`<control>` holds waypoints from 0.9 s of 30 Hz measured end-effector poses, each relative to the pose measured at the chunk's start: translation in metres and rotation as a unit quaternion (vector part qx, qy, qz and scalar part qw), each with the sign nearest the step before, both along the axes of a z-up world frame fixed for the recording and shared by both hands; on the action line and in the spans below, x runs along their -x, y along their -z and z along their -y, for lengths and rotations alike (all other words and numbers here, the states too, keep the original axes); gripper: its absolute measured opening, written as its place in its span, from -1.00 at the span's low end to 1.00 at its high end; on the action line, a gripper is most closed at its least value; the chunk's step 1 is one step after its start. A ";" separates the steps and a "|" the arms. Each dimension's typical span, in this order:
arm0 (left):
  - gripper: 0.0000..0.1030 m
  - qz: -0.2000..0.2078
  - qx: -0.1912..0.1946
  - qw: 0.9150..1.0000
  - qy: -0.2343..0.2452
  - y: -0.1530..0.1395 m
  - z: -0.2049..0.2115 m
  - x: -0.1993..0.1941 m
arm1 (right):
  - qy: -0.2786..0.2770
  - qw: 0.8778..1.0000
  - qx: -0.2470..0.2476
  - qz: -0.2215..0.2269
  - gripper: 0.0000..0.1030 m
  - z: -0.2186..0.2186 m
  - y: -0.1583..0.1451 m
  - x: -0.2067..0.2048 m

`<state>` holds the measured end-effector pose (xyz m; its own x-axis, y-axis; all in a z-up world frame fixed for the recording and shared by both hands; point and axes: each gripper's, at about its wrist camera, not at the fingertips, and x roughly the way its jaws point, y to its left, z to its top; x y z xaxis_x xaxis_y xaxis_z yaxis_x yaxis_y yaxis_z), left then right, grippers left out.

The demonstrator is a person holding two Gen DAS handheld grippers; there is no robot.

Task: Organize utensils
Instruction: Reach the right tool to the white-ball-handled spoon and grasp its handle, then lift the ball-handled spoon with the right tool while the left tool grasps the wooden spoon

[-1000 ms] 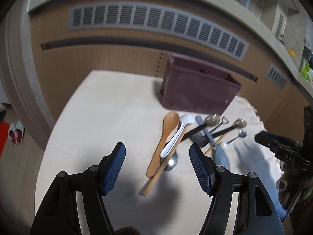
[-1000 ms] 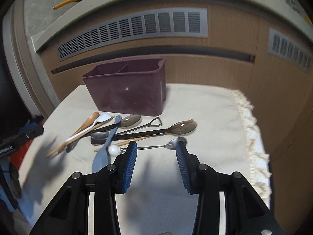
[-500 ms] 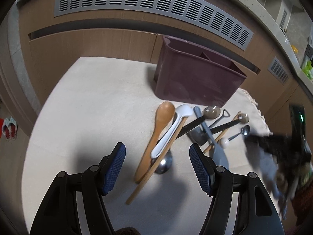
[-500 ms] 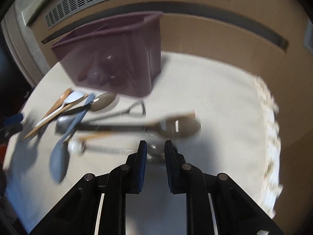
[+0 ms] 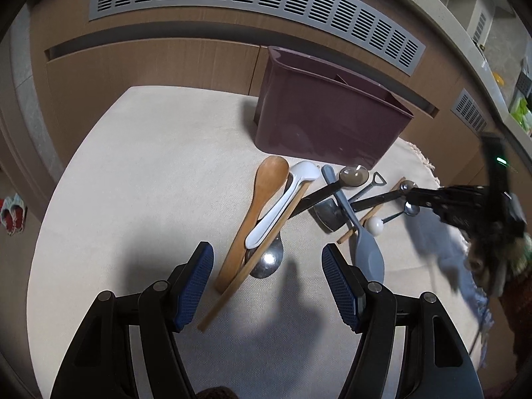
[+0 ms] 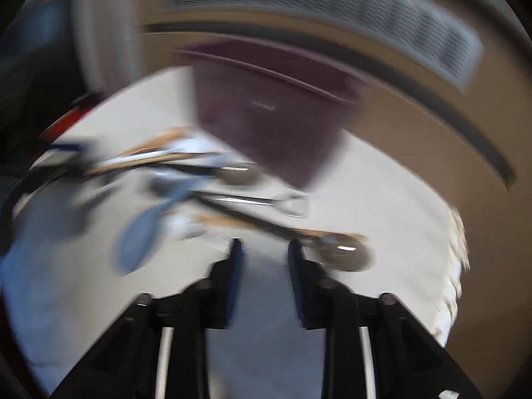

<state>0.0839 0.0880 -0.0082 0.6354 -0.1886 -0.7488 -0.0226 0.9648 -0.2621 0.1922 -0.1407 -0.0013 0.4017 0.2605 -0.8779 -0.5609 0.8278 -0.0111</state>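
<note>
Several utensils lie fanned out on the cream cloth [image 5: 139, 179] in front of the purple caddy [image 5: 326, 123]. Among them are a wooden spoon [image 5: 266, 186], a white spoon [image 5: 282, 206], a grey-blue spatula [image 5: 365, 249] and a ball-ended teaspoon [image 5: 374, 224]. My left gripper [image 5: 266, 251] hangs open above the near ends of the wooden and white spoons. My right gripper [image 6: 265, 249] is blurred, its jaws closing with only cloth showing between them. Its tips [image 5: 414, 196] are at the bowl of a black-handled spoon [image 6: 345, 252], just off the right finger.
Wooden cabinet fronts with grey vent grilles [image 5: 252, 3] stand right behind the caddy. The cloth's fringed edge [image 6: 460, 249] runs along the right. A bottle opener [image 5: 374, 183] and a dark spatula head [image 5: 327, 214] lie among the utensils.
My right gripper has dropped and rolled toward the black-handled spoon's bowl, its jaws narrowing from wide apart. The left gripper has edged slightly closer to the utensils and stays open.
</note>
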 end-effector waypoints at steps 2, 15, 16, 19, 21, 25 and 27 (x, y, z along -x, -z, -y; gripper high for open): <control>0.32 0.001 0.003 1.000 0.001 0.001 0.000 0.000 | 0.029 0.999 -0.004 -0.017 -0.83 0.013 0.010 -0.018; 0.32 -0.011 0.010 1.000 0.003 0.014 -0.002 -0.007 | -0.116 0.987 -0.081 -0.078 -0.56 -0.017 -0.012 0.080; 0.32 -0.010 0.010 1.000 0.006 0.013 -0.001 -0.004 | -0.129 0.988 -0.067 -0.048 -0.54 -0.024 -0.014 0.081; 0.32 -0.008 -0.003 1.000 0.009 0.010 -0.001 0.005 | -0.147 0.989 -0.033 0.003 -0.54 -0.036 -0.007 0.082; 0.32 -0.020 -0.027 0.999 0.004 0.010 -0.002 0.008 | -0.150 0.988 -0.022 0.003 -0.54 -0.044 0.001 0.065; 0.32 -0.026 -0.032 0.999 -0.002 0.011 -0.011 0.019 | -0.153 0.988 -0.024 -0.004 -0.52 -0.059 0.015 0.032; 0.32 -0.025 -0.034 0.999 -0.005 0.011 -0.013 0.023 | -0.149 0.988 -0.036 -0.008 -0.50 -0.066 0.015 0.027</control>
<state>0.0612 0.1012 -0.0187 0.5983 -0.1310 -0.7905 -0.0431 0.9799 -0.1950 0.1652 -0.0743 -0.0160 0.2832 0.4271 -0.8587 -0.7801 0.6234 0.0529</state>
